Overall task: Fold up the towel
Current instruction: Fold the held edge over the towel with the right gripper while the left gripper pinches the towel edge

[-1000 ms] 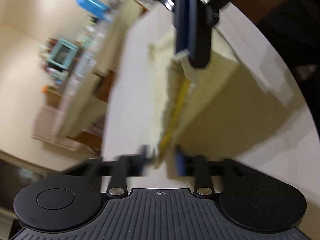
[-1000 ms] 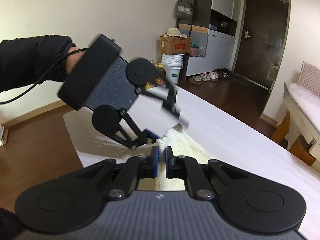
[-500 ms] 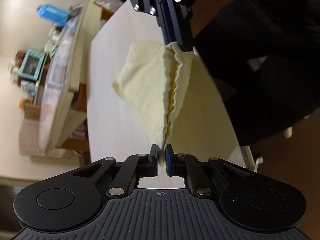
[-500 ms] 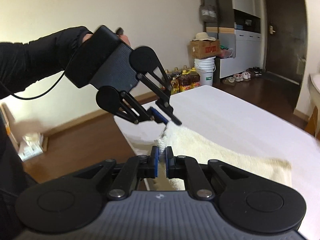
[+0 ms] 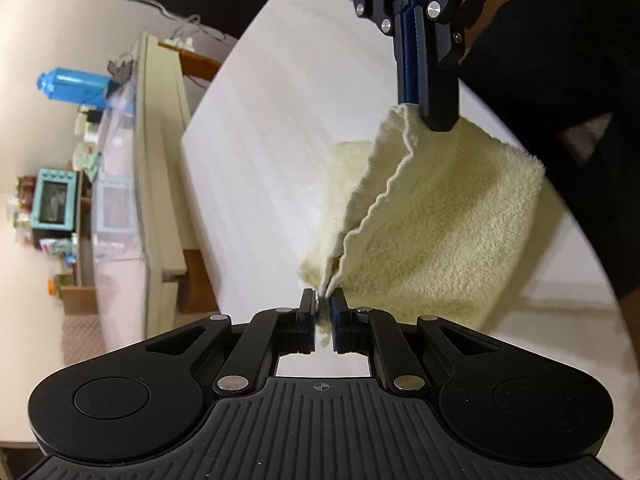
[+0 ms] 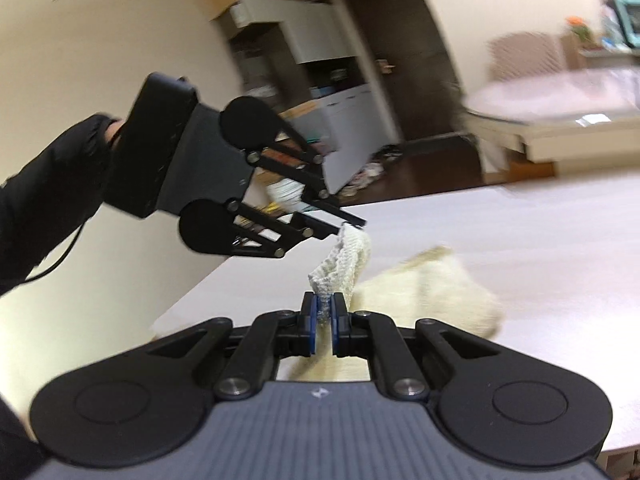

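A pale yellow towel [image 5: 436,216] hangs doubled over the white table [image 5: 280,128], held up by one edge. My left gripper [image 5: 323,300] is shut on one corner of that edge. My right gripper [image 5: 426,114] is shut on the other corner, above and to the right in the left wrist view. In the right wrist view my right gripper [image 6: 323,307] pinches the towel [image 6: 432,288], and the left gripper [image 6: 352,222] holds the far corner just ahead. The towel's lower part trails on the table.
A second table [image 5: 156,168] with clutter, a teal box [image 5: 54,204] and a blue bottle [image 5: 76,84] stand beyond the white table's far edge. The person's dark sleeve [image 6: 44,192] is at the left. A dark door and cabinets [image 6: 336,80] stand behind.
Both grippers have lifted and swung the held edge across the table, both views turning a lot. The towel now hangs more open between them, with its lower part dragged along.
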`<act>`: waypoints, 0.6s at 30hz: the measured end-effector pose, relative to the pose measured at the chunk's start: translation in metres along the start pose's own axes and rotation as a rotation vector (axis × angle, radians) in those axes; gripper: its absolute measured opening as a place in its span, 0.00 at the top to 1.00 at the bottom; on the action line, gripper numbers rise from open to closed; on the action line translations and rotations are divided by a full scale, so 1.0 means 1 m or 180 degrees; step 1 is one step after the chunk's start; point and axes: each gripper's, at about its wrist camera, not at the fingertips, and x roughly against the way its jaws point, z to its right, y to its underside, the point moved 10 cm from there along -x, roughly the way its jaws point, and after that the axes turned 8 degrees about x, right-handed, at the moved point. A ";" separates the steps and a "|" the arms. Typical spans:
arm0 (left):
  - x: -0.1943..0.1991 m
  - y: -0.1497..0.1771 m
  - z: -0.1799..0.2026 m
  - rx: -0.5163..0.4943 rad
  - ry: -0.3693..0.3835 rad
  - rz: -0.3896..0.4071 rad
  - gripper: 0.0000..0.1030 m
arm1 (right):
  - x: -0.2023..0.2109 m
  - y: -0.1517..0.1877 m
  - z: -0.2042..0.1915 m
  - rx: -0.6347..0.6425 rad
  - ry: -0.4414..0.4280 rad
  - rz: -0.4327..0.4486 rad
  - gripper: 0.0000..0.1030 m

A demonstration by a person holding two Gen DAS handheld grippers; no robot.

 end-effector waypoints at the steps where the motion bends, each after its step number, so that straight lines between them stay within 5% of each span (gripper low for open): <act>1: -0.009 -0.001 -0.003 0.0020 0.0032 -0.0017 0.92 | -0.001 0.001 0.009 -0.0071 0.0029 -0.0009 0.93; 12: -0.058 -0.004 -0.022 0.0200 0.0234 -0.0015 0.92 | -0.017 0.017 0.068 -0.0511 0.0254 -0.0076 0.93; 18: -0.068 -0.007 -0.026 0.0353 0.0223 -0.0007 0.75 | -0.017 0.028 0.077 -0.0595 0.0341 -0.0139 0.86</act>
